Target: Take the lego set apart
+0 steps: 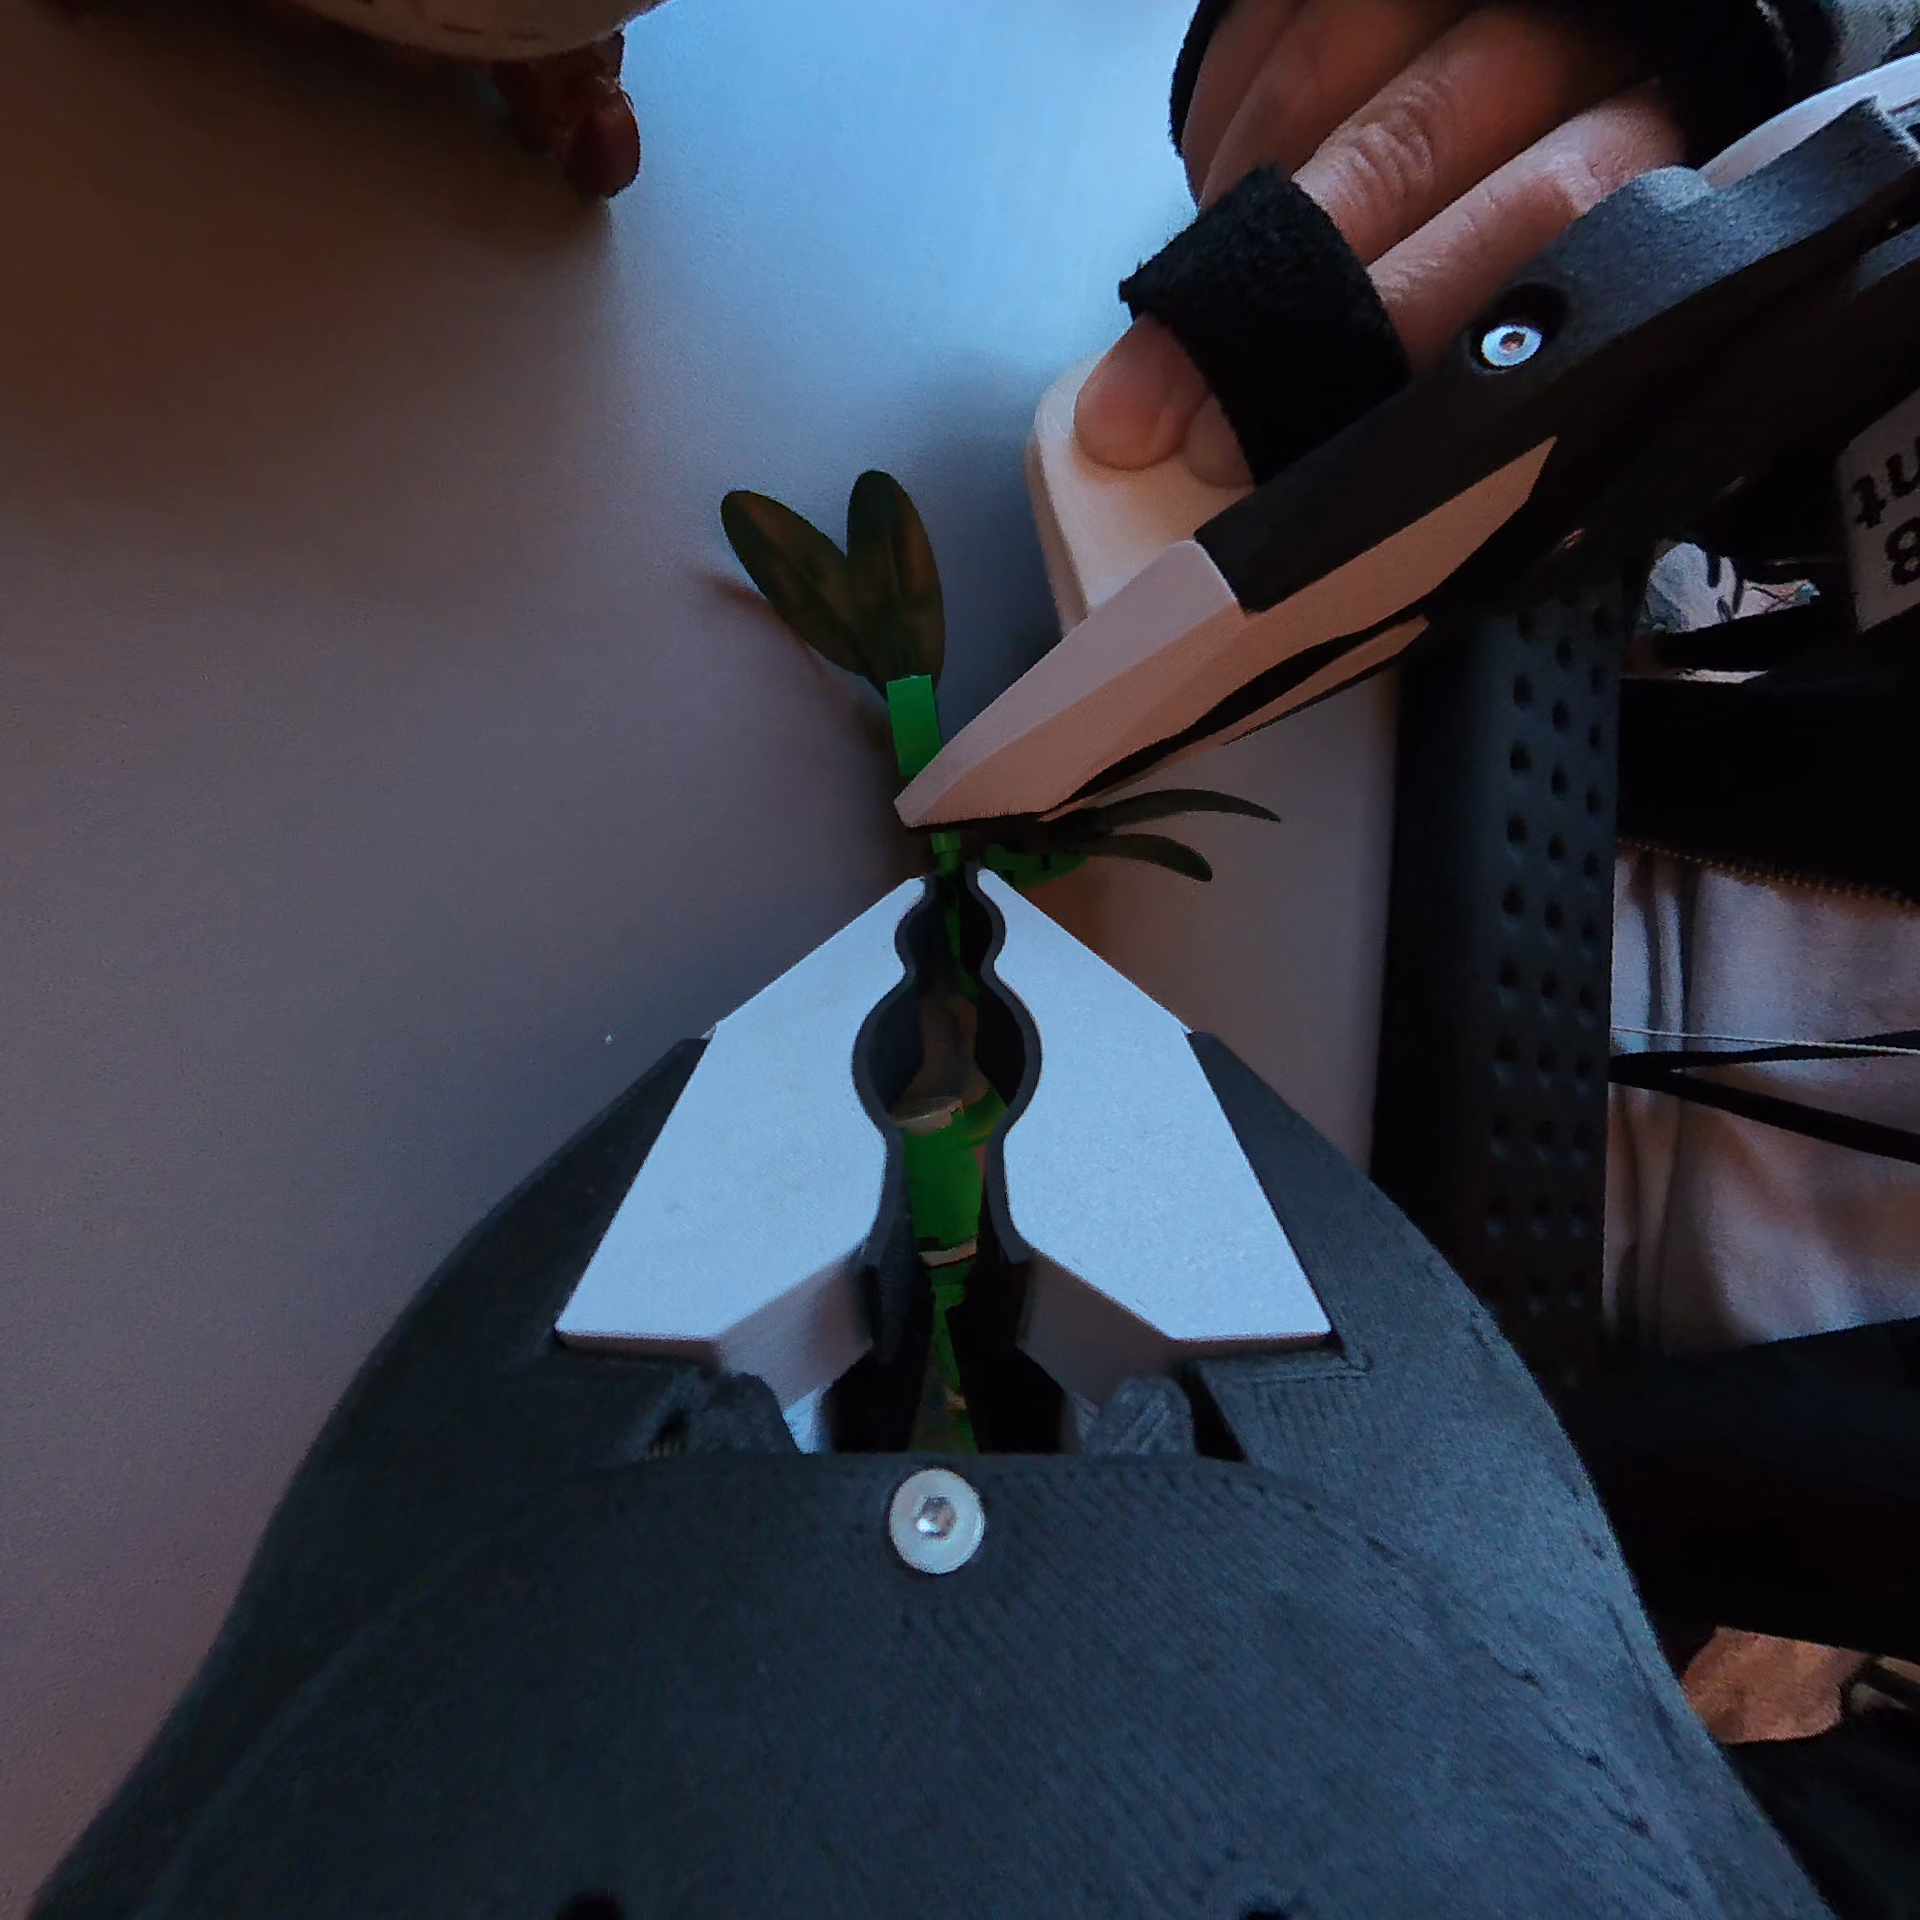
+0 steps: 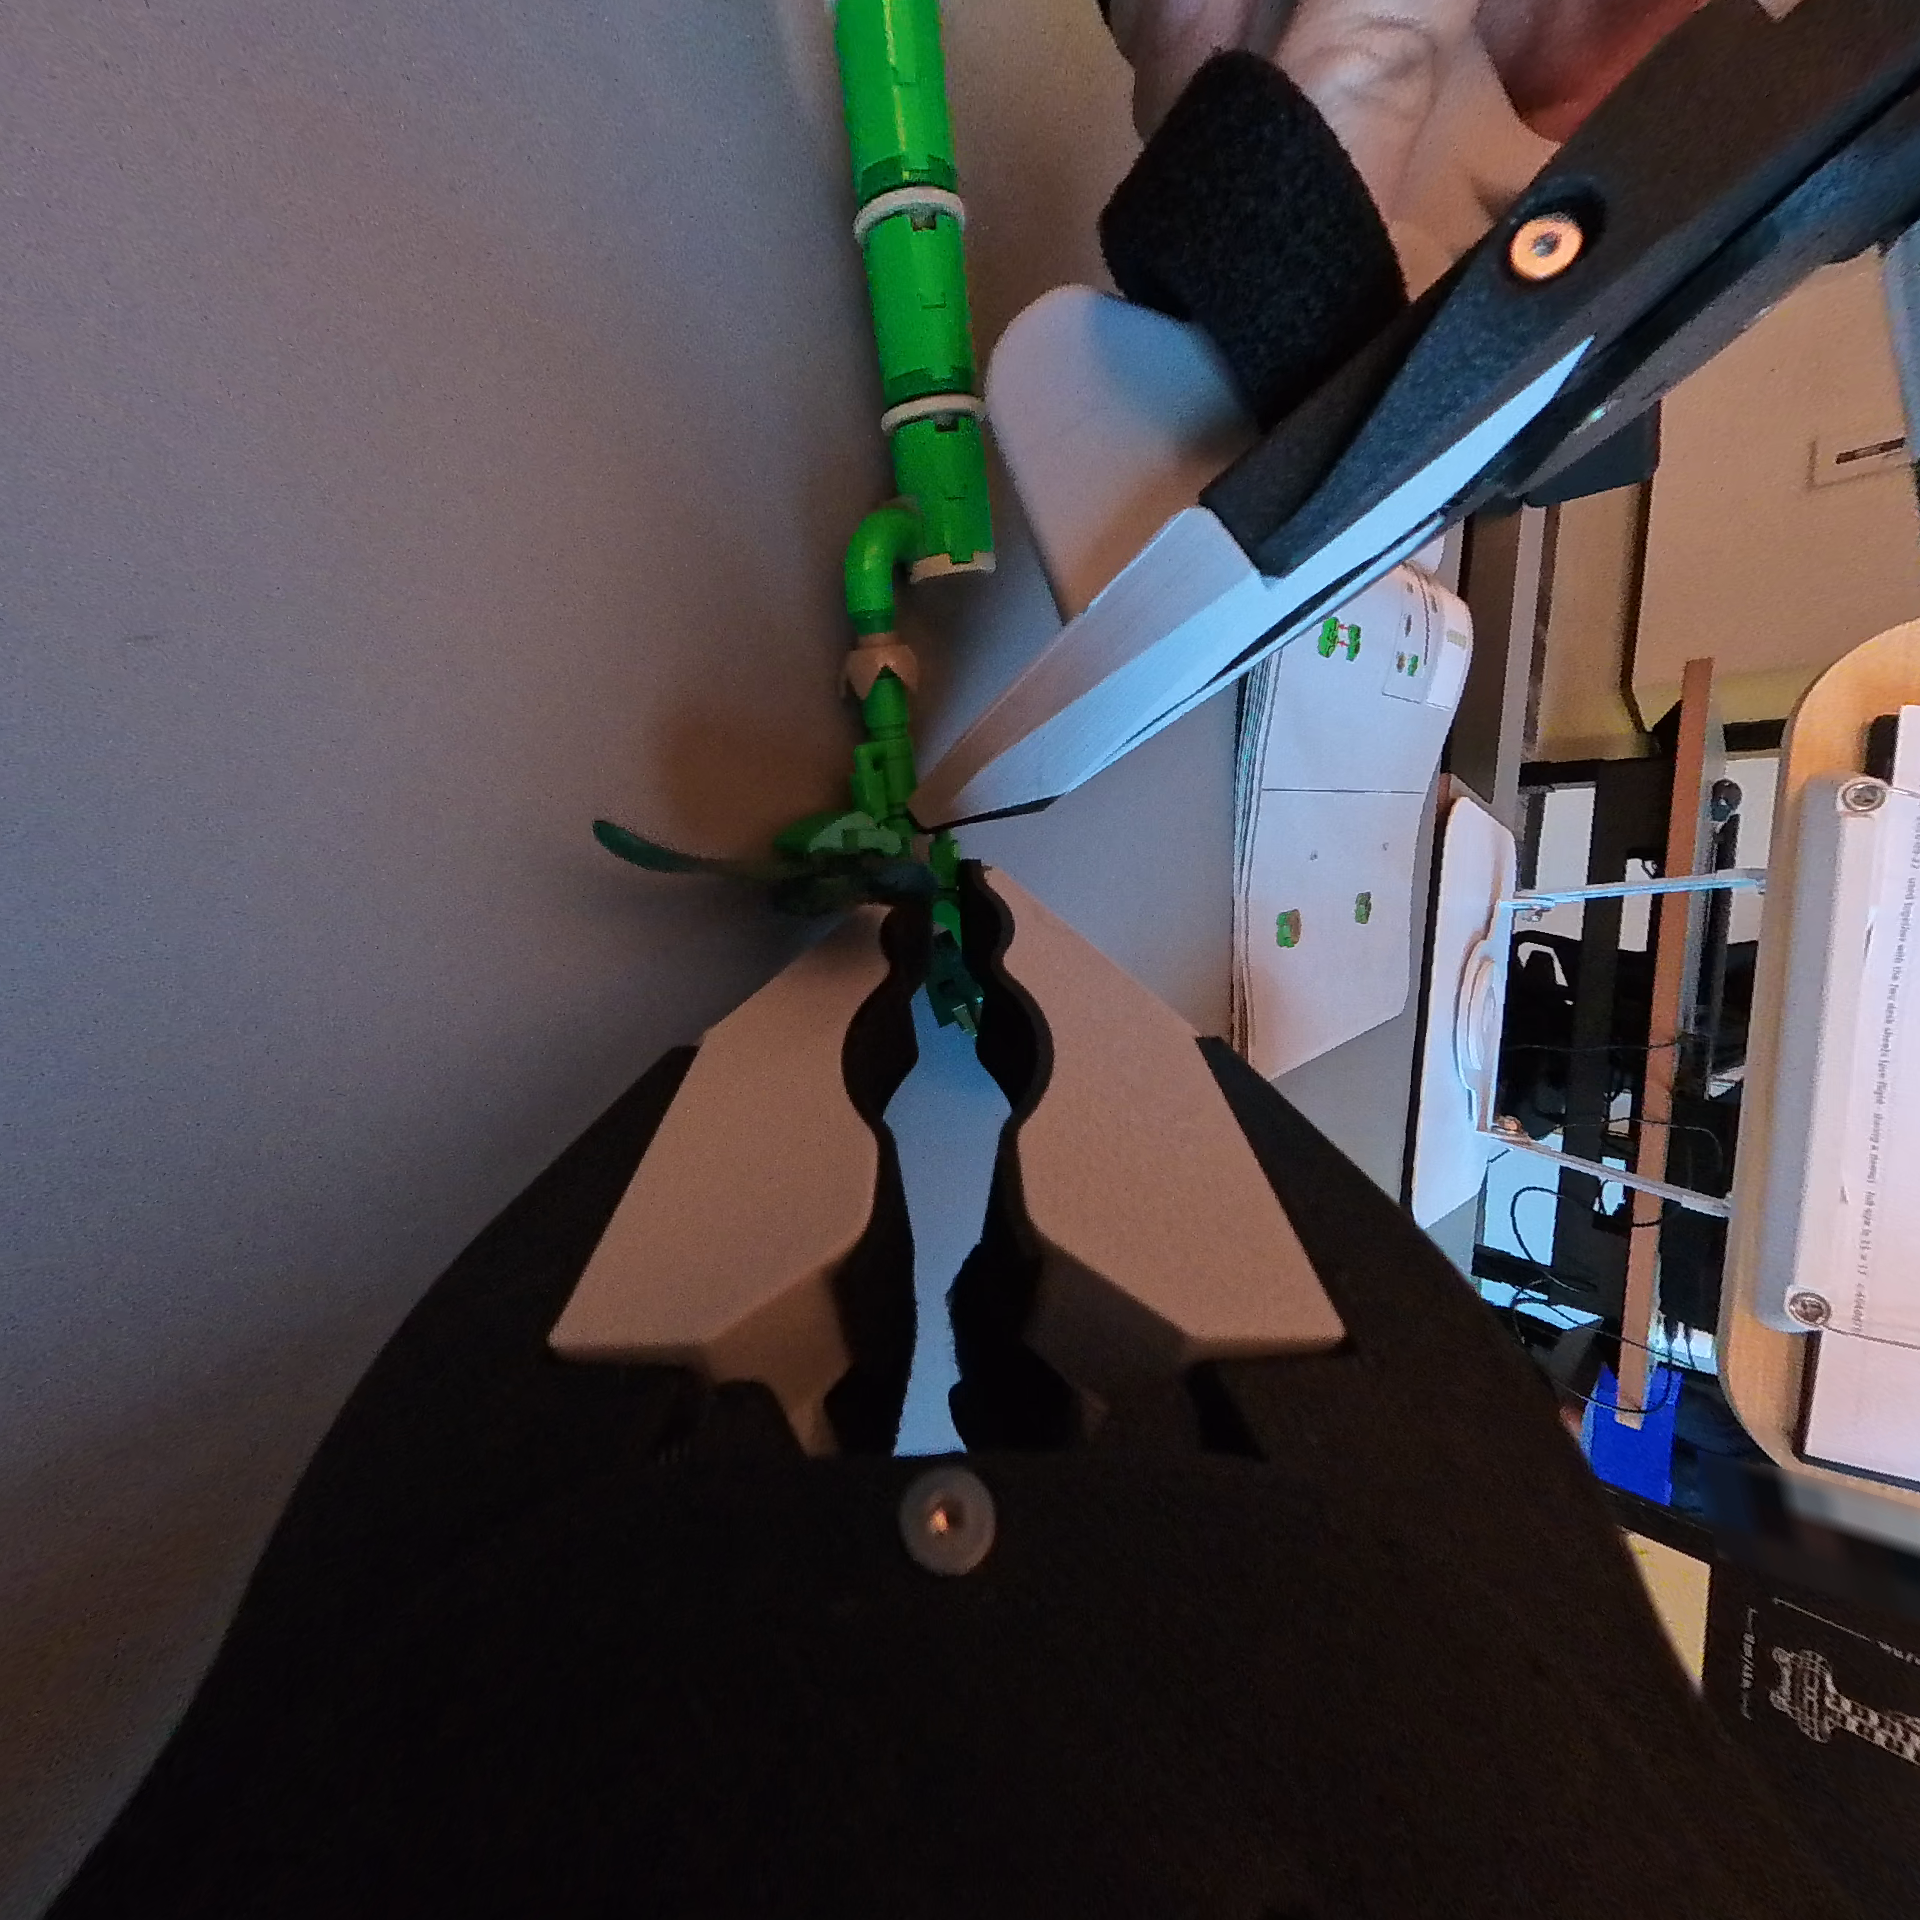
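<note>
The lego set is a green bamboo-like plant. Its thick ringed stem [image 2: 914,260] runs up the right wrist view, with a thin curved branch [image 2: 883,717] below it. Dark green leaves [image 1: 842,582] fan out beyond the tips, and more leaves [image 2: 665,852] show to the left in the right wrist view. My left gripper [image 1: 951,883] is shut on the thin green branch, and the stem [image 1: 940,1184] shows through its jaw gap. My right gripper [image 2: 935,883] is shut on a small green leaf piece [image 2: 951,987]. The two grippers' tips meet at the same joint, almost touching.
The plant is held over a pale table surface [image 1: 312,727]. A white instruction booklet [image 2: 1340,810] lies at the right. A reddish-brown object [image 1: 582,114] sits at the far top left. A person's hand [image 1: 1403,156] with a black strap holds the right gripper [image 1: 914,816]. Left and right tips are no more than a few centimetres apart.
</note>
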